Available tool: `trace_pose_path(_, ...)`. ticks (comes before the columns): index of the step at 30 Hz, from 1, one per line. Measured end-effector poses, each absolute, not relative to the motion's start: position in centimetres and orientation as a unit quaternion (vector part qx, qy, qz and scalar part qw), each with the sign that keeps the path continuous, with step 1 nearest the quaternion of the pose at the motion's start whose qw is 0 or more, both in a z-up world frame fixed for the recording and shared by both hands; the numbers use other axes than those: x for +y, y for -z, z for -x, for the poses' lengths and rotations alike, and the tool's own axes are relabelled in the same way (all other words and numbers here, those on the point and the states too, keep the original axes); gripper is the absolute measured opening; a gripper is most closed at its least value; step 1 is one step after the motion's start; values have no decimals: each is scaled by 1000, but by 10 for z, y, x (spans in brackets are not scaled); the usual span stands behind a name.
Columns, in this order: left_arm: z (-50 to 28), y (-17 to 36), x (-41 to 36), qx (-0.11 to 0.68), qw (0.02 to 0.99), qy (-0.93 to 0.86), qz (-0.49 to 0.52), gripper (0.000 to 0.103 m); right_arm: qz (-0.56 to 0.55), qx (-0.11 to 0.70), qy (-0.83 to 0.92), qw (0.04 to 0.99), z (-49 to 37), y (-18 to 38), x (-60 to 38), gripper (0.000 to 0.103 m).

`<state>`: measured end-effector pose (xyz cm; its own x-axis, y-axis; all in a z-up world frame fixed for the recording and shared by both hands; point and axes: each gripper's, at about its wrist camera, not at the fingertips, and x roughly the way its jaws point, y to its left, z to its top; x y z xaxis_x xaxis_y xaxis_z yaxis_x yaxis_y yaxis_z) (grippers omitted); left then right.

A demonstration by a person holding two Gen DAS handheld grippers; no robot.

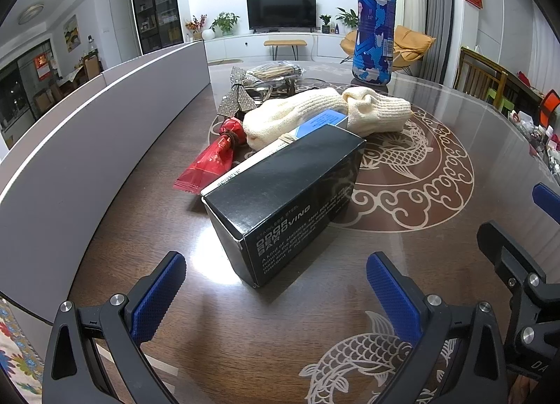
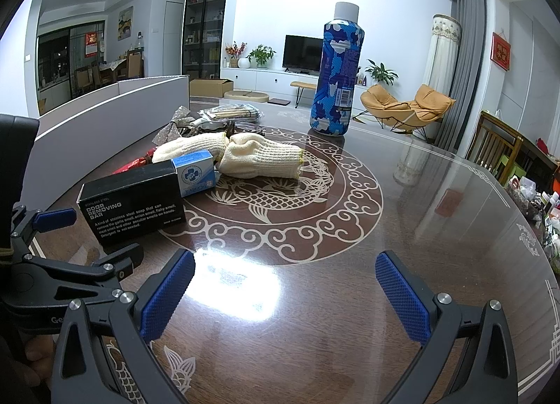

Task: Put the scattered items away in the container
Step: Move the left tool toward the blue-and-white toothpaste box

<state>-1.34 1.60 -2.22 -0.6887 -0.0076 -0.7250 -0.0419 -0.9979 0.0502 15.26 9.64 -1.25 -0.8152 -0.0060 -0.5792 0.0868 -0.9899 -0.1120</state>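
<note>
A black "Odor Removing Bar" box (image 1: 283, 201) (image 2: 133, 201) lies on the glass-topped table (image 2: 420, 229). My left gripper (image 1: 276, 285) (image 2: 94, 236) is open, with the box's near corner just ahead of its fingers. Behind the box lie a small blue box (image 1: 325, 120) (image 2: 194, 173), cream knitted gloves (image 1: 315, 113) (image 2: 259, 155), a red packet (image 1: 213, 159), a glittery bow (image 1: 238, 96) and a packet of sticks (image 1: 276, 71). The grey-walled container (image 1: 87, 145) (image 2: 105, 113) stands to the left. My right gripper (image 2: 285, 281) (image 1: 525, 229) hovers open over bare table, holding nothing.
A tall blue patterned bottle (image 1: 374, 26) (image 2: 336, 78) stands upright at the far side of the table. Clutter lies along the table's right edge (image 2: 539, 201). A wooden chair (image 2: 497, 141) stands beyond that edge.
</note>
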Motion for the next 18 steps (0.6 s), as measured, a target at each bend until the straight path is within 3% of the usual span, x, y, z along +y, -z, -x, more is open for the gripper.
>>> trace_pose_path(18,31,35,7,12,50,-887,459,103,-313,41,949,0,-151,12,107,103)
